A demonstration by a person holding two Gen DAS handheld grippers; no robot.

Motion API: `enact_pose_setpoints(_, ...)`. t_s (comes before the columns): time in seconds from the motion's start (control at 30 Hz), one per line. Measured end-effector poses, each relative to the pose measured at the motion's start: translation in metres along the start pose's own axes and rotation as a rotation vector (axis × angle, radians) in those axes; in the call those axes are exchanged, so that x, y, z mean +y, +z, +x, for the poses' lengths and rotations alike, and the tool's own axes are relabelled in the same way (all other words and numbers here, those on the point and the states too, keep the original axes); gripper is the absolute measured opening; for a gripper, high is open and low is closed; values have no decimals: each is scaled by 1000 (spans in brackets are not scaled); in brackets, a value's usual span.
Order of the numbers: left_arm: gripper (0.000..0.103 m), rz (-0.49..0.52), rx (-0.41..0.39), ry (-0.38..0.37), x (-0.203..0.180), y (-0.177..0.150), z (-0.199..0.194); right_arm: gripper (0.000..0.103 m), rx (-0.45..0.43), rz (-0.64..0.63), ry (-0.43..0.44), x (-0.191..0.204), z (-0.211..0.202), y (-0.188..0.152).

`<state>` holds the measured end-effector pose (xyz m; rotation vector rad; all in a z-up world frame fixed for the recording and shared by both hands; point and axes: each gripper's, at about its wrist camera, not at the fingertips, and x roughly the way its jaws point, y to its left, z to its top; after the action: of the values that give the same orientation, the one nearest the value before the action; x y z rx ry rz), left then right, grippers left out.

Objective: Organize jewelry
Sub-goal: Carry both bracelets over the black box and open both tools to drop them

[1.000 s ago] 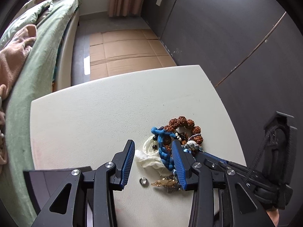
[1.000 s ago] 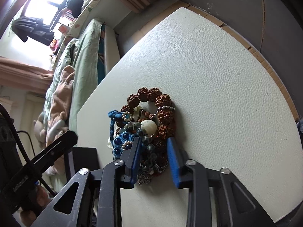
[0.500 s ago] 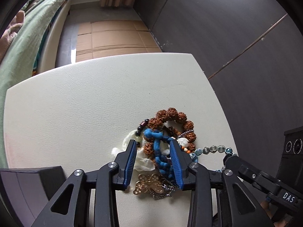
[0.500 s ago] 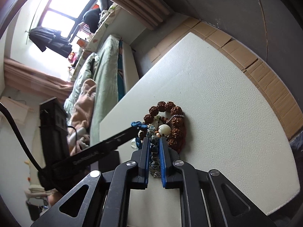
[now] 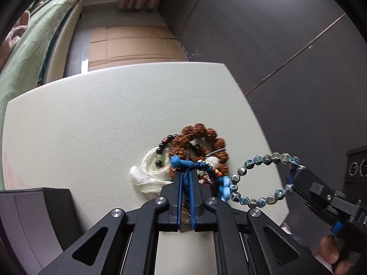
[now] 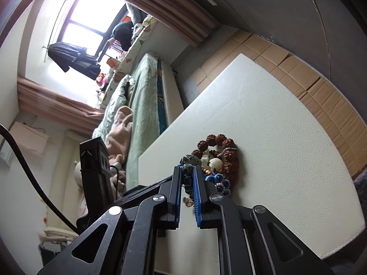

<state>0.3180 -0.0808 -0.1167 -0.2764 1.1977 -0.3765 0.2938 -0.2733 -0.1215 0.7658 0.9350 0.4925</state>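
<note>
A heap of jewelry lies on the white table [image 5: 91, 119]: a brown seed-bead bracelet [image 5: 201, 135], a white ribbon piece [image 5: 146, 174] and a dark bead strand [image 5: 164, 143]. My left gripper [image 5: 186, 174] is shut on a blue cord bracelet [image 5: 183, 163] at the heap's near side. My right gripper [image 6: 186, 173] is shut on a grey-blue crystal bead bracelet [image 5: 263, 158], lifted off the heap to the right; its beads show between the fingers [image 6: 187, 169]. The brown bracelet also shows in the right wrist view [image 6: 220, 142].
A dark box [image 5: 34, 215] stands at the table's near left corner. A dark wall [image 5: 275, 45] runs along the table's right side. A bed with green bedding [image 5: 29, 41] lies to the left. Cardboard sheets [image 5: 130, 43] cover the floor beyond the table.
My left gripper closed on the blue cord bracelet. My right gripper closed on the crystal bead bracelet and drew it up and away from the heap to the right.
</note>
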Motion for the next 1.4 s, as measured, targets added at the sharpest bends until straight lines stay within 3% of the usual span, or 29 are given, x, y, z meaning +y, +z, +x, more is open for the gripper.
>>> enact_pose_setpoints(0.33, 5, 22, -127, -91, -8, -1, -60, 11, -74, -52, 72, 27, -8, -4)
enact_pose_setpoints(0.63, 5, -11, -272, -121, 12, -3, -117, 11, -87, -115, 102, 51, 5, -11)
enact_pose_setpoints(0.97, 5, -112, -409, -94, 63, -26, -173, 11, -6, -176, 166, 85, 45, -32)
enact_pose_setpoints(1.4, 5, -234, -458, -51, 113, -46, -191, 11, 160, -257, 214, 127, 112, -65)
